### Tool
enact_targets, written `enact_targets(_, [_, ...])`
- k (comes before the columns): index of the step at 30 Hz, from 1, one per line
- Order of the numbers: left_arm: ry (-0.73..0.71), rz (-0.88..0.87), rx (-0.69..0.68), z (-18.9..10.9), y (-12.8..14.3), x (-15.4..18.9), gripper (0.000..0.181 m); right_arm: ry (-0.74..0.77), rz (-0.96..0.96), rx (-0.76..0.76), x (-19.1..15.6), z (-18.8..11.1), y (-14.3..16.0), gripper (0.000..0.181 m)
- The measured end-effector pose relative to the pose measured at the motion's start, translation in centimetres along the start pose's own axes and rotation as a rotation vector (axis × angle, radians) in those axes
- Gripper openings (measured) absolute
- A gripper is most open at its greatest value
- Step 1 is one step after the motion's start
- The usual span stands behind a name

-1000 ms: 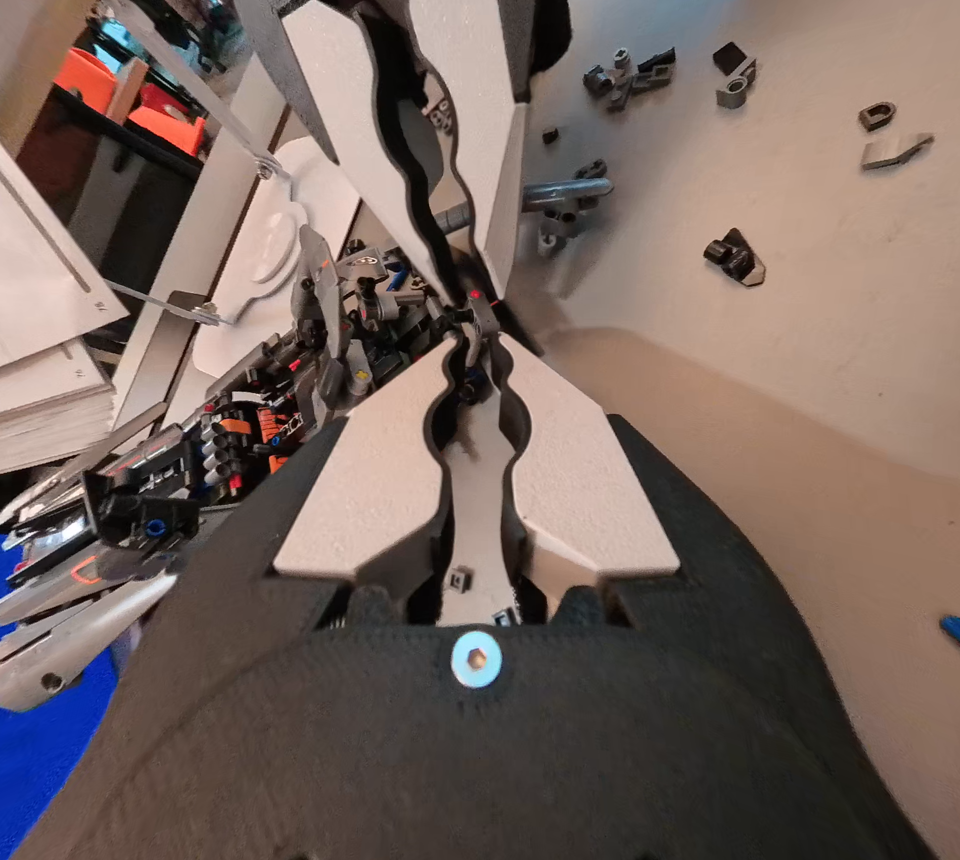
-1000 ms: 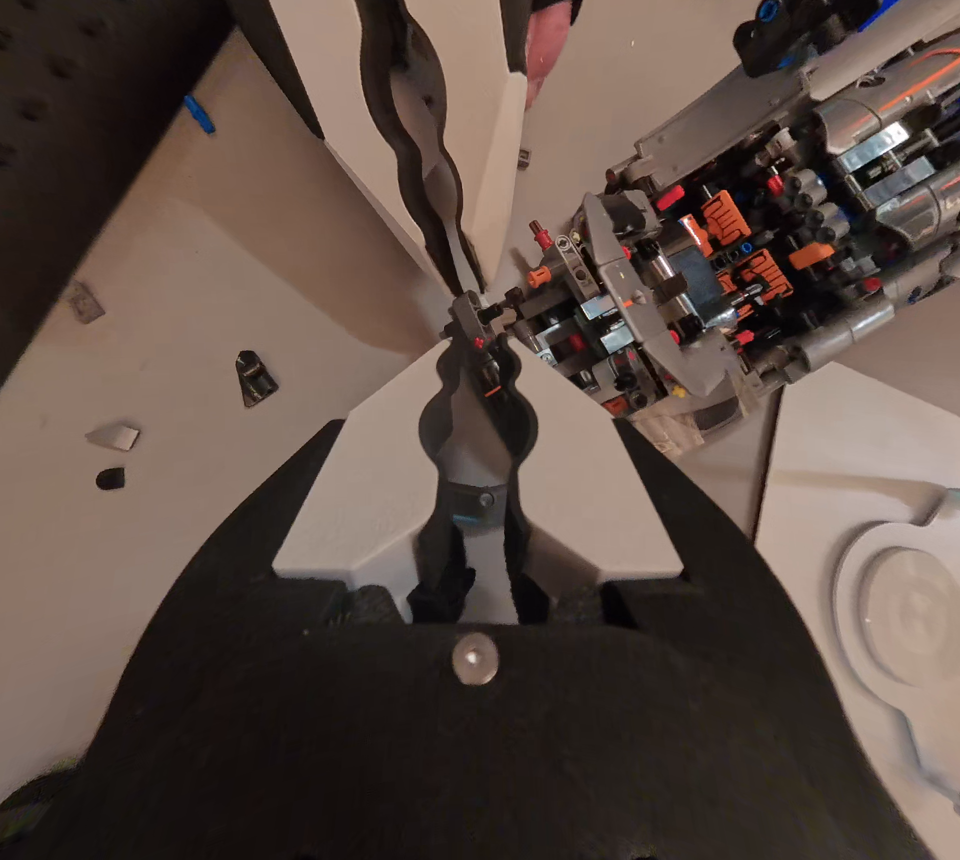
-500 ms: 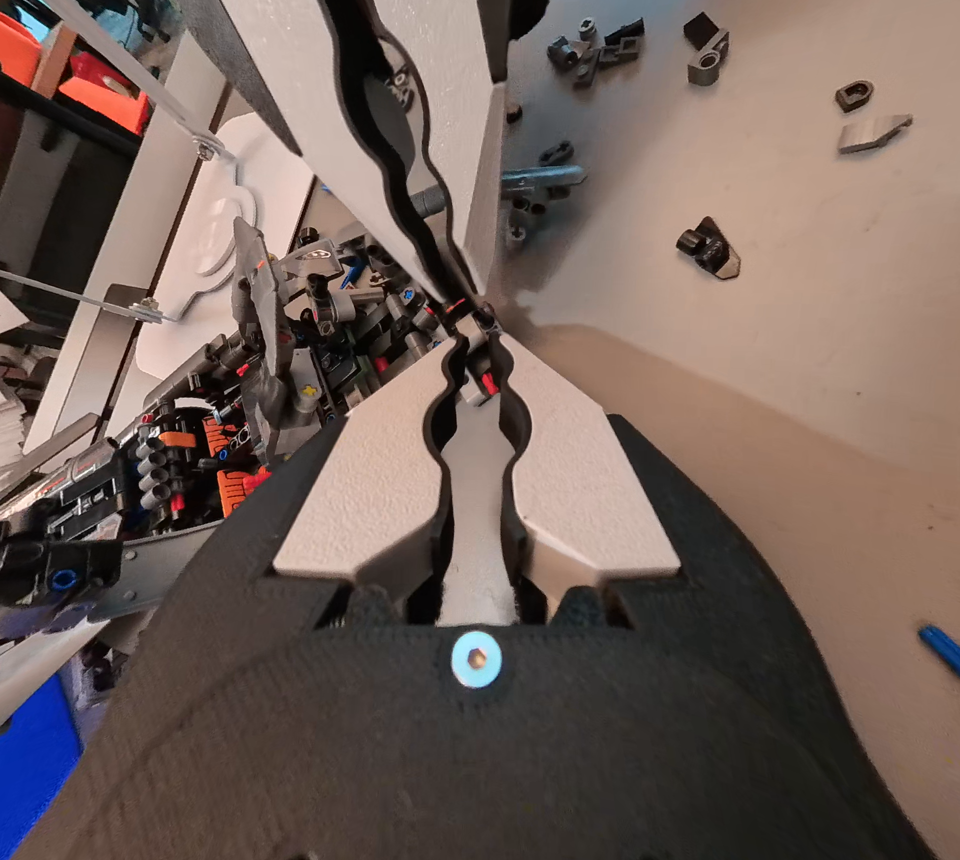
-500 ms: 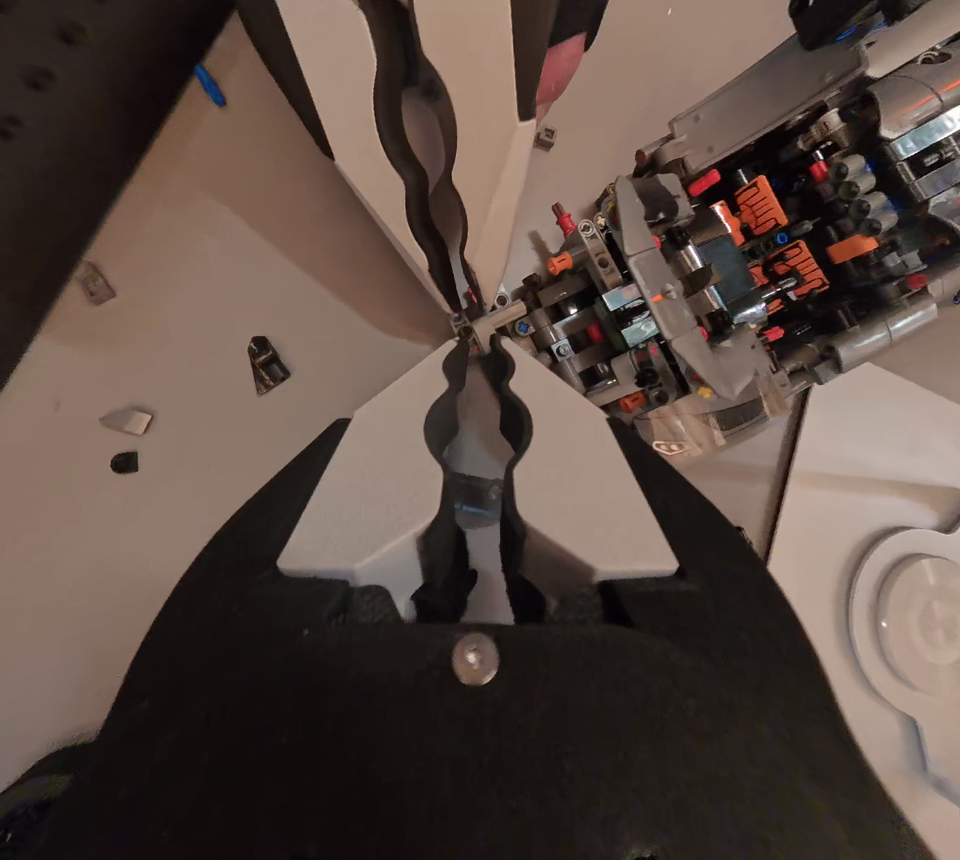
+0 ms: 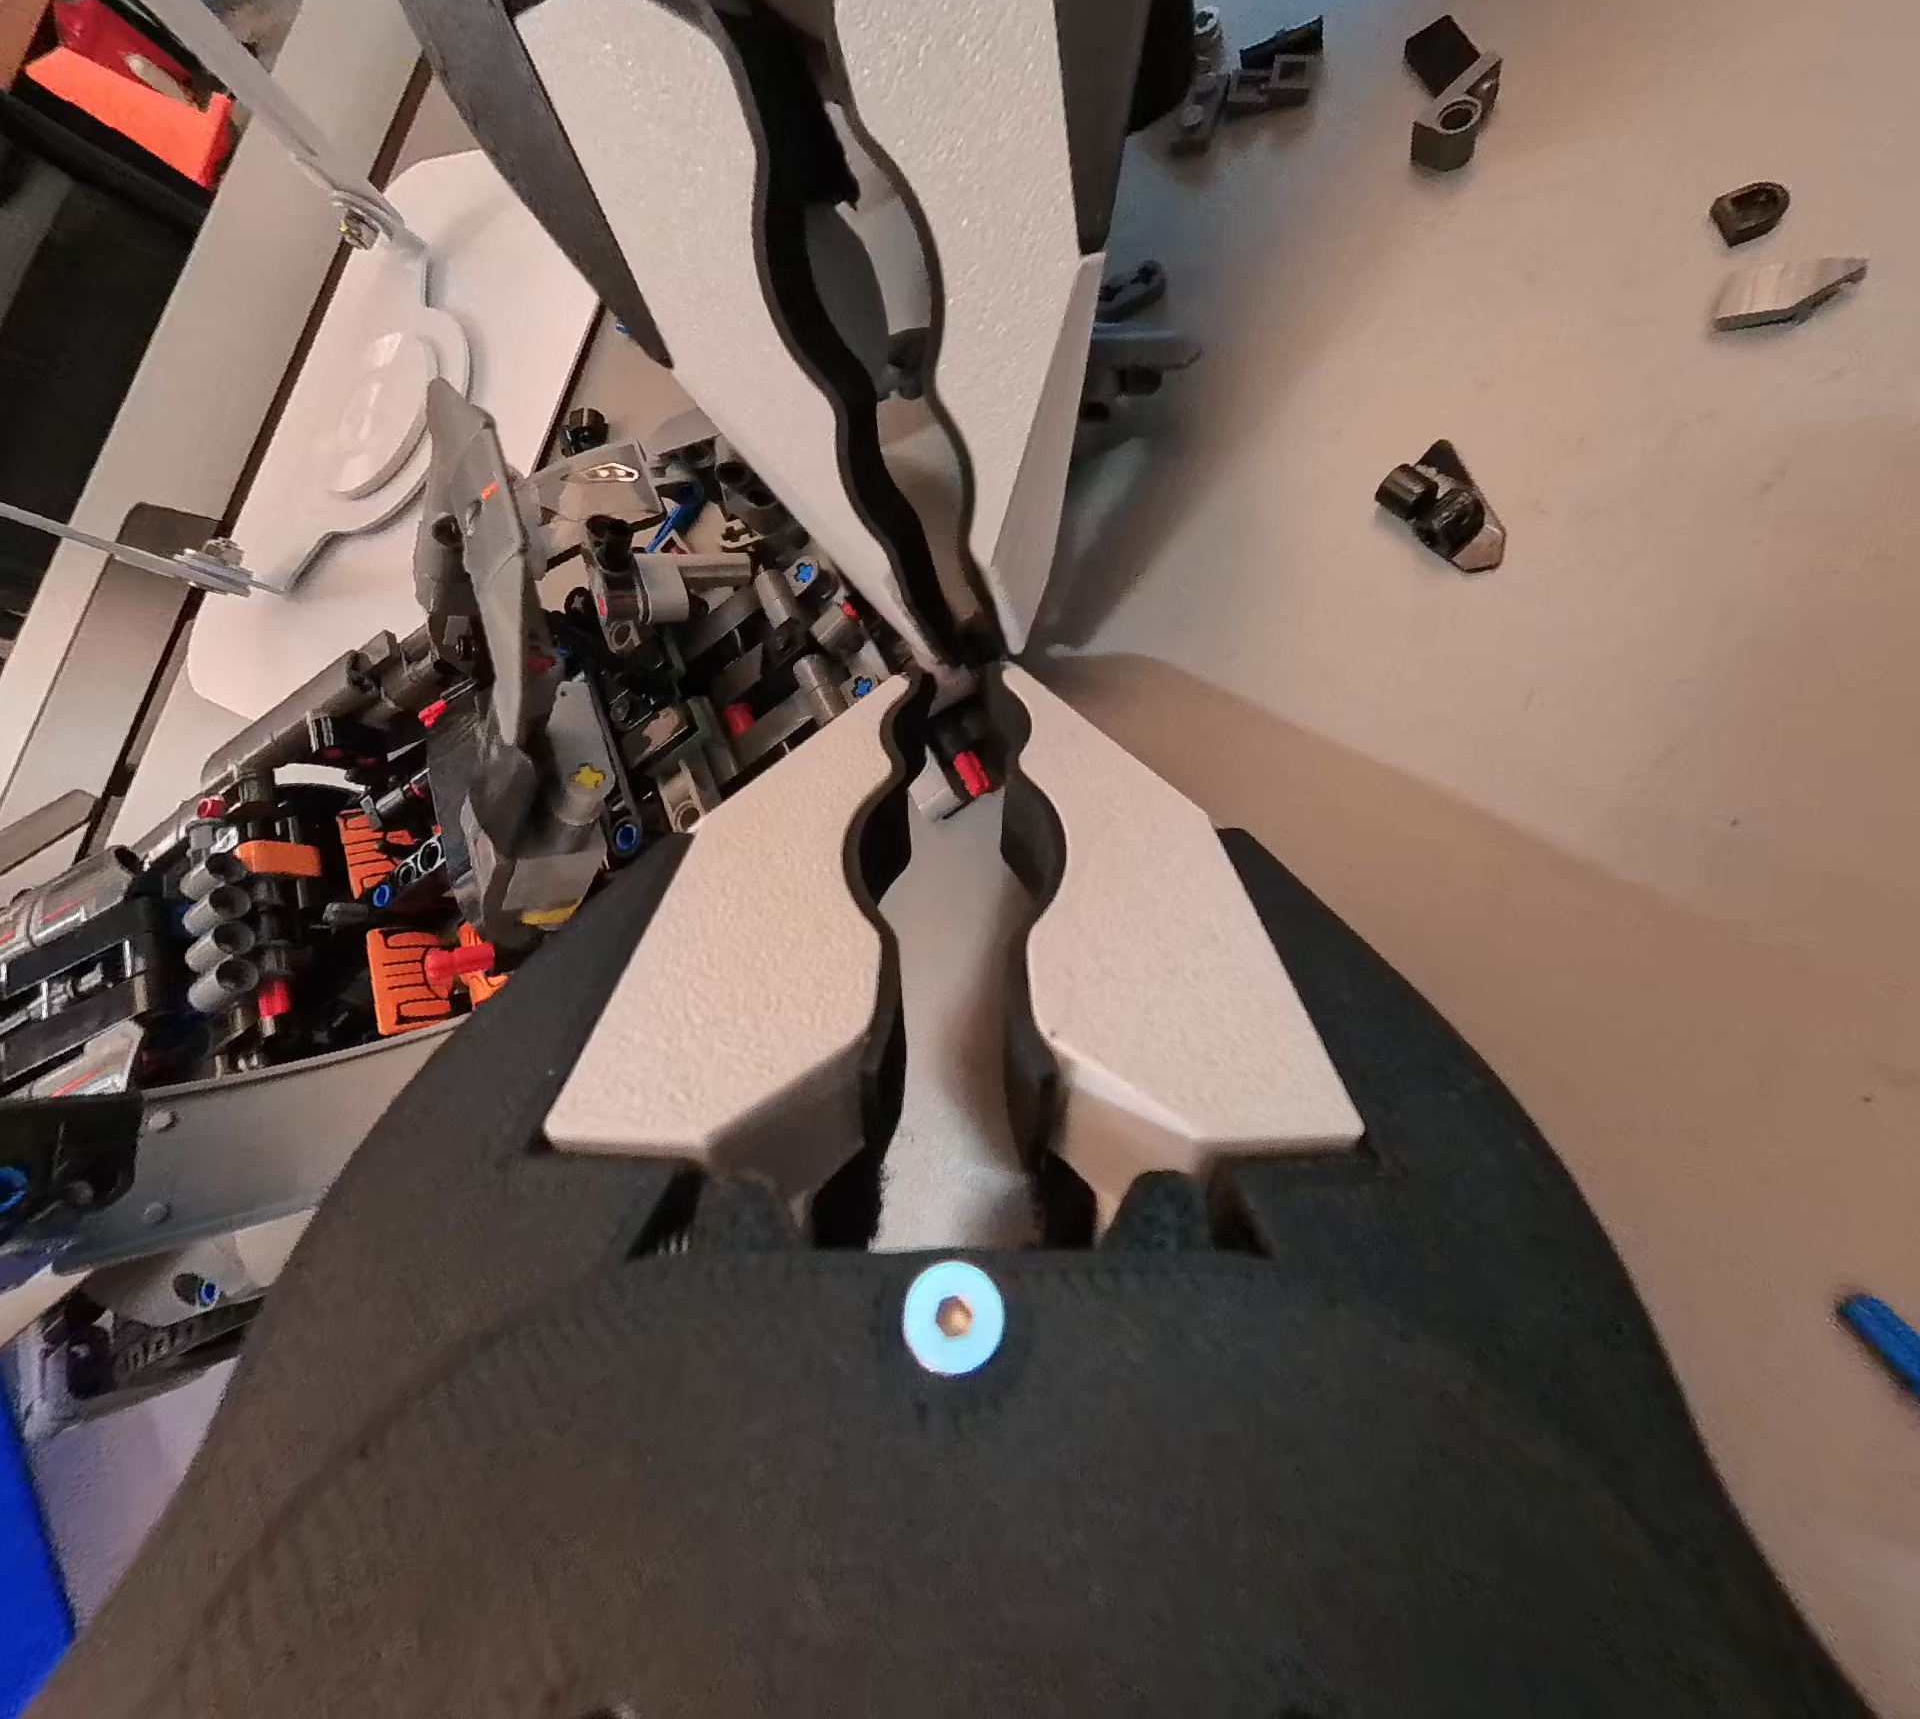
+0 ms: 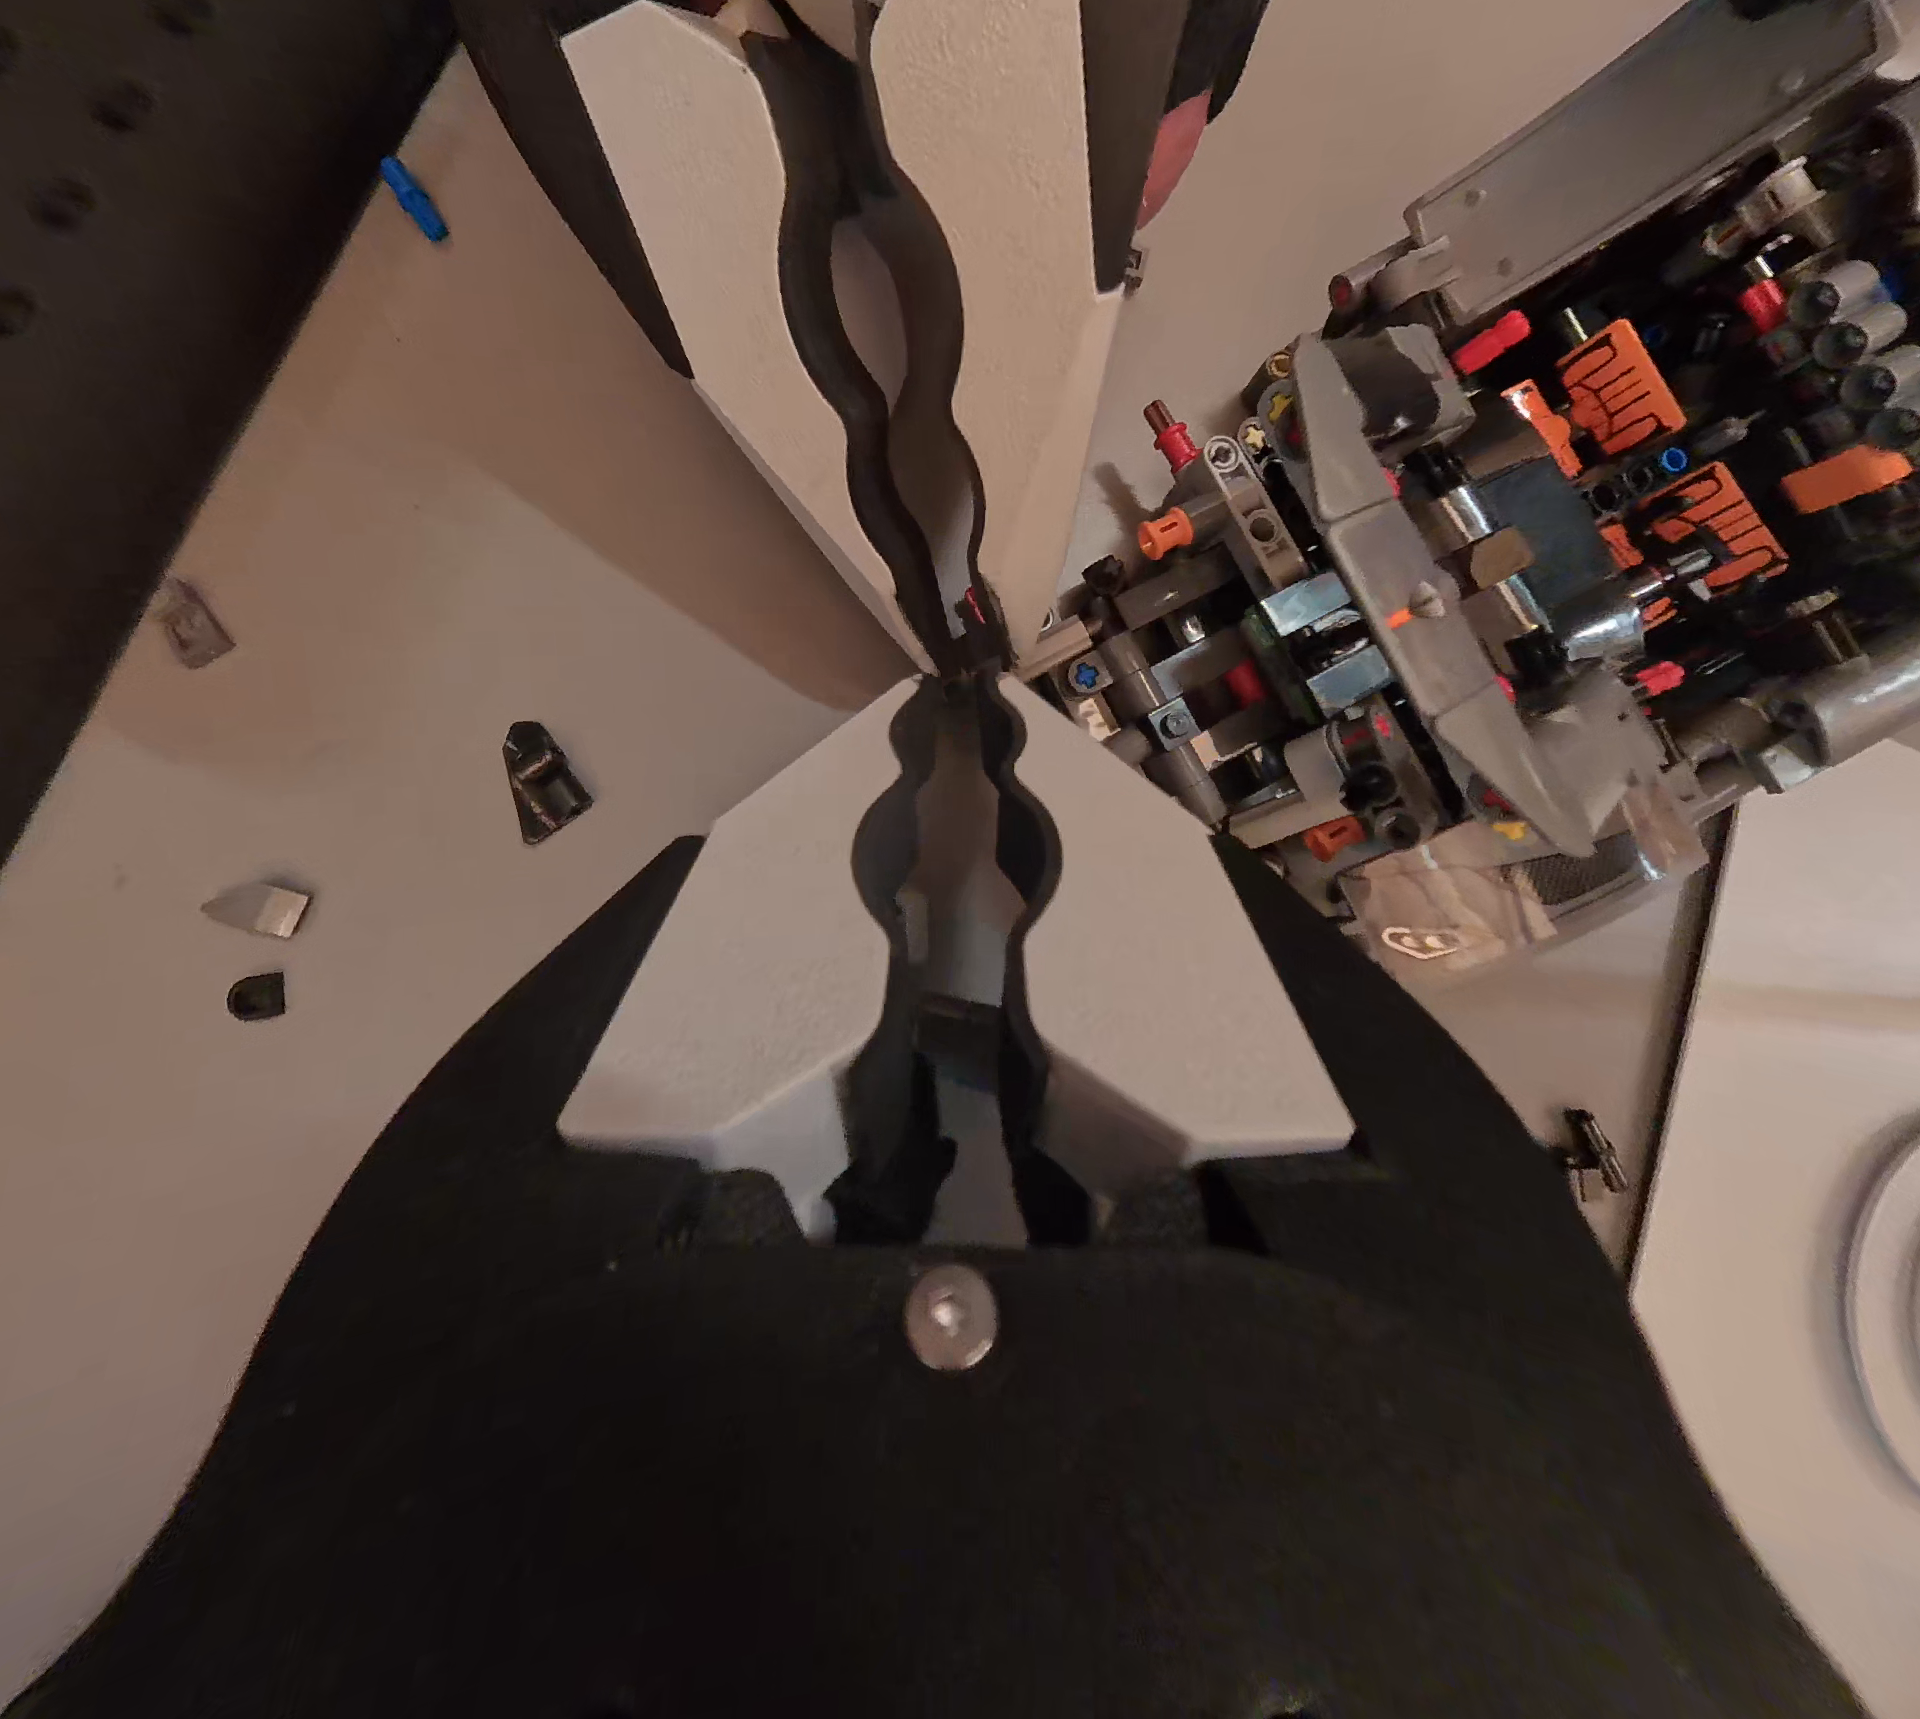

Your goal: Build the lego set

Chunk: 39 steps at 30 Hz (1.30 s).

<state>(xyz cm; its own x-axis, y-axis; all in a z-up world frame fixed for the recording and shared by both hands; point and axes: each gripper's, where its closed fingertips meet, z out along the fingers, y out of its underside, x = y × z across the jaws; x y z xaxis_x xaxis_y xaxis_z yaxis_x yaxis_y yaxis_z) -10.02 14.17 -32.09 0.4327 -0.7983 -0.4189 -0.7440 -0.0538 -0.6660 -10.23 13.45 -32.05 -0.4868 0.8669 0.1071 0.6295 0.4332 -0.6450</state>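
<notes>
Both grippers meet tip to tip over the worktop [image 5: 1558, 443], just beside the front end of the lego model [image 5: 540, 734].

Left gripper [image 5: 961, 713]: I see its fingers nearly closed, pinching a small dark piece [image 5: 961, 750] with a red pin end. The piece sits in the narrow gap at the tips; its full shape is hidden by the fingers [image 5: 1132, 921].

Right gripper [image 6: 961, 682]: fingers drawn almost together at the tips, where a small dark bit shows between them. I cannot tell whether it is clamped there or belongs only to the left gripper's hold. In this view the small dark piece [image 6: 971, 620] shows as a sliver with a red fleck inside the opposing fingers.

Relative to the lego model: in the left wrist view it lies left of the tips, grey, black and orange, its rear end cut off by the frame edge. In the right wrist view the lego model [image 6: 1507, 609] lies right of the tips, its front corner touching or nearly touching them; I cannot tell which.

Left view only: loose grey and black parts [image 5: 1439, 506] on the side of the grippers away from the model, several hidden behind the right gripper. A blue pin [image 5: 1881, 1347] is cut off at the edge.

Right view only: the blue pin [image 6: 414, 199] whole, by a black perforated mat [image 6: 156, 111]; a black wedge piece [image 6: 542, 781] near the tips.
</notes>
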Motion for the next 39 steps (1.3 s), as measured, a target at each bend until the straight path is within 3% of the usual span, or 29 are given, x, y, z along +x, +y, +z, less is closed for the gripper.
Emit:
enact_targets(6, [0.016, -0.007, -0.011, 0.1, 0.2, 0.2, 0.0, 0.022, 0.002, -0.023, 0.2, 0.2, 0.1, 0.002])
enact_targets(30, [-0.038, 0.151, -0.169, 0.3, 0.6, 0.4, 0.0, 0.045, 0.04, -0.12, 0.0, 0.2, 0.1, 0.0])
enact_targets(34, [-0.046, 0.161, -0.188, 0.3, 0.6, 0.4, 0.0, -0.006, 0.094, -0.011, -0.3, -1.6, -2.1, 0.001])
enact_targets(39, [-0.044, 0.161, -0.184, 0.4, 0.5, 0.4, 0.0, -0.01, 0.104, -0.036, 0.5, -3.4, -0.7, 0.001])
